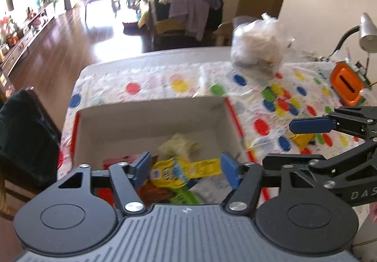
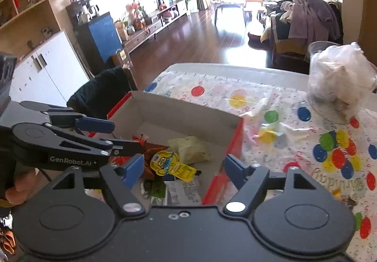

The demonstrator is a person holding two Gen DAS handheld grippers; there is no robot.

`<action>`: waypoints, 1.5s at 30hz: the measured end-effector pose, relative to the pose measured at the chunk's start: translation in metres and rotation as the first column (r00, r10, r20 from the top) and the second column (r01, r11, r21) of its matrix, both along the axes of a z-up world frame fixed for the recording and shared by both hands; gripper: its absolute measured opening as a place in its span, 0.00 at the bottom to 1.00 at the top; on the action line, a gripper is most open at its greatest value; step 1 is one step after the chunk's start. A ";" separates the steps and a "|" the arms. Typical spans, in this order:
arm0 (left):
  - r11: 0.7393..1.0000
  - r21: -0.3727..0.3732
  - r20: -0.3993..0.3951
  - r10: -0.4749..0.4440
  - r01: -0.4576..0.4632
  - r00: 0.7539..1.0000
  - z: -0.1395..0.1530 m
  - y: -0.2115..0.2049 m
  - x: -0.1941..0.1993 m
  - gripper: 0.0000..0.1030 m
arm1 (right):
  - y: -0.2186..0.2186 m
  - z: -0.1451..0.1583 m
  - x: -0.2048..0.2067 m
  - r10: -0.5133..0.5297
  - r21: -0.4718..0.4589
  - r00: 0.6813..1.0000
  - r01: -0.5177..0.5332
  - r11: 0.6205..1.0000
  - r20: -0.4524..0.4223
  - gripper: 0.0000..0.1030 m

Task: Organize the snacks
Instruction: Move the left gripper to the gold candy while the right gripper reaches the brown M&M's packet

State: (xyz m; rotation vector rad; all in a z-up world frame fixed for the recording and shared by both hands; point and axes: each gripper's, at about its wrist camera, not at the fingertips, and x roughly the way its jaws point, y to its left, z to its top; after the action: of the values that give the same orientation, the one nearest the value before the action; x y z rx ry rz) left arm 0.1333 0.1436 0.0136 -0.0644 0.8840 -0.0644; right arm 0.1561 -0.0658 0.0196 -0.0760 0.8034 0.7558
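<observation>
A red cardboard box (image 1: 150, 118) with a white inside stands on the dotted tablecloth and holds several snacks: a yellow cartoon packet (image 1: 172, 172), a pale wrapped snack (image 1: 179, 144) and red and green packets. My left gripper (image 1: 186, 169) is open and empty just above the box's near end. In the right wrist view the box (image 2: 188, 109) and yellow packet (image 2: 167, 163) lie ahead, and my right gripper (image 2: 183, 167) is open and empty over the box's right wall. A yellow snack (image 1: 302, 139) lies on the cloth right of the box.
A clear plastic bag of food (image 1: 256, 47) sits at the table's far right, also in the right wrist view (image 2: 339, 76). An orange box (image 1: 346, 83) and a desk lamp (image 1: 367, 33) stand at the right edge. A dark chair (image 1: 23, 135) is left of the table.
</observation>
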 end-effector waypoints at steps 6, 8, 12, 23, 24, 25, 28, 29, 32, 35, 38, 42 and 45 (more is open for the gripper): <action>0.998 -0.017 0.043 -0.055 0.055 0.998 0.008 -0.035 0.005 0.71 | -0.044 0.006 0.003 -0.051 0.009 0.999 0.051 0.999 0.020 0.83; 0.997 -0.013 0.052 -0.071 0.072 0.996 0.009 -0.048 0.007 0.72 | -0.059 0.006 0.005 -0.062 0.008 0.998 0.062 0.998 0.022 0.85; 0.996 -0.034 0.051 -0.085 0.087 0.995 0.009 -0.073 0.016 0.77 | -0.087 0.003 0.011 -0.087 -0.007 0.996 0.087 0.996 0.019 0.85; 0.993 -0.087 0.030 -0.074 0.076 0.997 -0.008 -0.139 0.044 0.81 | -0.164 -0.017 0.029 -0.106 -0.077 0.994 0.108 0.991 0.023 1.00; 0.993 -0.088 0.021 -0.075 0.076 0.997 -0.011 -0.147 0.047 0.81 | -0.172 -0.021 0.032 -0.101 -0.098 0.994 0.103 0.990 0.028 1.00; 0.993 -0.091 0.012 -0.073 0.074 0.997 -0.014 -0.154 0.050 0.81 | -0.180 -0.026 0.035 -0.096 -0.115 0.995 0.098 0.989 0.029 1.00; 0.989 -0.133 -0.021 -0.067 0.063 0.998 -0.024 -0.172 0.062 0.81 | -0.200 -0.039 0.045 -0.081 -0.135 0.997 0.081 0.988 0.006 1.00; 0.988 -0.144 -0.038 -0.061 0.055 0.997 -0.027 -0.178 0.067 0.81 | -0.206 -0.042 0.048 -0.073 -0.137 0.997 0.073 0.988 0.004 1.00; 0.986 -0.166 -0.087 -0.041 0.026 0.995 -0.039 -0.195 0.081 0.81 | -0.216 -0.054 0.058 -0.032 -0.152 0.999 0.032 0.988 0.003 1.00; 0.985 -0.172 -0.125 -0.035 0.013 0.992 -0.049 -0.211 0.094 0.81 | -0.223 -0.068 0.067 0.008 -0.177 1.000 -0.008 0.984 0.002 1.00; 0.985 -0.174 -0.161 -0.040 0.011 0.986 -0.058 -0.227 0.107 0.81 | -0.226 -0.081 0.077 0.042 -0.198 0.999 -0.043 0.979 -0.009 0.99; 0.980 -0.198 -0.229 -0.031 -0.015 0.973 -0.071 -0.242 0.126 0.81 | -0.229 -0.096 0.092 0.082 -0.219 0.996 -0.087 0.972 -0.031 0.98; 0.975 -0.214 -0.273 -0.005 -0.056 0.962 -0.082 -0.248 0.138 0.81 | -0.230 -0.108 0.105 0.105 -0.231 0.993 -0.113 0.966 -0.046 0.94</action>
State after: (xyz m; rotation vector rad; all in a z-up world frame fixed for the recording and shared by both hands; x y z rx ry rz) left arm 0.2715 -0.1044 -0.0686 -0.2973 1.1491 -0.1317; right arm 0.2608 -0.2961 -0.0880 -0.3220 0.9236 0.7651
